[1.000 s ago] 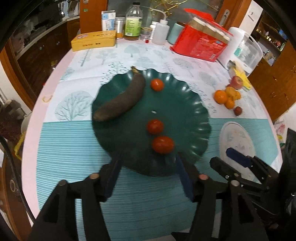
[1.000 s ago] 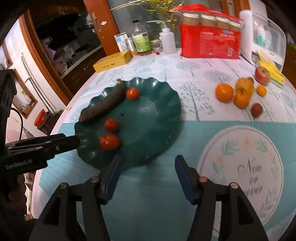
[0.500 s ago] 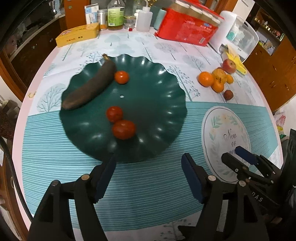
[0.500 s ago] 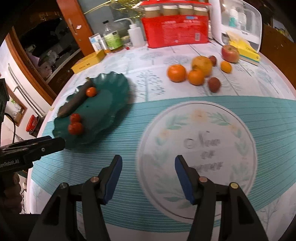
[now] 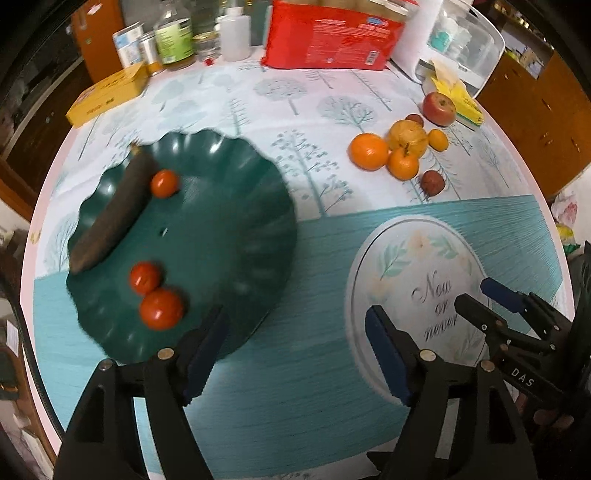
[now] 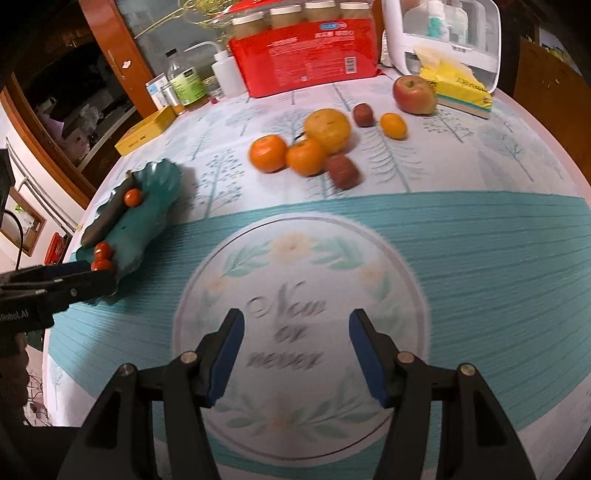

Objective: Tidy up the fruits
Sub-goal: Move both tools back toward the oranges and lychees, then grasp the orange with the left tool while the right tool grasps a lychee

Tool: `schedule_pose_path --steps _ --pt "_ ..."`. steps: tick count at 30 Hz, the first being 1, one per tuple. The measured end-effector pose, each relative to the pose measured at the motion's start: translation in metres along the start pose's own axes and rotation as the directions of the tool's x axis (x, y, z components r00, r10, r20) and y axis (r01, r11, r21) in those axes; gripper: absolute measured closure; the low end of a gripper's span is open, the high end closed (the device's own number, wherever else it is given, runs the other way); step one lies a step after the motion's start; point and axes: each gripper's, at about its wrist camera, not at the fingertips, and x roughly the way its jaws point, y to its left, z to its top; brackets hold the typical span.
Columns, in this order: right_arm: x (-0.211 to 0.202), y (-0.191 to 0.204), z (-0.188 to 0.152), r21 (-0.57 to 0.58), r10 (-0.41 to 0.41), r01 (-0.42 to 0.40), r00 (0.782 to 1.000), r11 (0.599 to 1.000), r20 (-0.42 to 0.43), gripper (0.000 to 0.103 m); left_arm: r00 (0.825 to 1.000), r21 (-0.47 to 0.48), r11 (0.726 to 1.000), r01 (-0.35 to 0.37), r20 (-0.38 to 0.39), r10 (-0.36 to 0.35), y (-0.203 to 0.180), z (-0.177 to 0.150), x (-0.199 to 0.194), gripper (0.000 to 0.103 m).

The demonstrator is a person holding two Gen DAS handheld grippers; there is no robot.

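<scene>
While both grippers hang released and empty, loose fruit waits off the green plate [image 5: 236, 229].
Right gripper [image 6: 295, 354] faces the oranges [image 6: 269, 153] at upper centre; the next move is likely reaching there; left gripper [image 5: 295, 354] idles.

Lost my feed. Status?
Left gripper, right gripper: open, empty. Loose fruit cluster off green plate. Path unobstructed.

Plate [image 5: 236, 236], left side of bench [image 5: 295, 369]: banana [image 5: 110, 218], three tomatoes [image 5: 161, 308] on it. Loose fruit cluster [image 5: 400, 147] toward far right edge; boxes, bottles [image 5: 173, 33] along far edge.
</scene>
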Motion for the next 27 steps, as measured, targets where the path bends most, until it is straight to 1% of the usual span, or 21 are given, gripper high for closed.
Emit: schedule_pose_path --steps 2,8,11,17,22,27 --pt "0.001 -0.011 0.007 -0.008 -0.004 0.004 1.000 1.000 0.006 0.043 1.000 0.024 1.000 -0.016 0.003 0.016 -0.010 0.012 0.004 0.027" --pt "0.009 -0.035 0.029 -0.059 -0.012 0.014 1.000 0.998 0.025 0.043 0.999 0.049 0.998 -0.046 -0.001 0.046 -0.031 0.048 0.021 0.026" --pt "0.014 -0.044 0.041 -0.097 -0.024 0.027 0.999 0.995 0.037 0.043 0.998 0.065 0.996 -0.068 -0.002 0.069 -0.039 0.065 0.031 0.026" --pt "0.027 -0.057 0.066 -0.150 -0.016 0.026 0.998 0.988 0.063 0.043 0.995 0.095 0.990 -0.103 -0.007 0.104 -0.055 0.097 0.052 0.026" --pt "0.035 -0.060 0.087 -0.185 0.025 -0.008 0.996 0.983 0.091 0.043 0.992 0.086 0.989 -0.124 0.001 0.125 -0.061 0.124 0.068 0.024" --pt "0.045 -0.054 0.099 -0.232 0.073 -0.049 0.993 0.972 0.095 0.043 0.994 0.051 0.993 -0.108 0.006 0.108 -0.061 0.144 0.079 0.024"
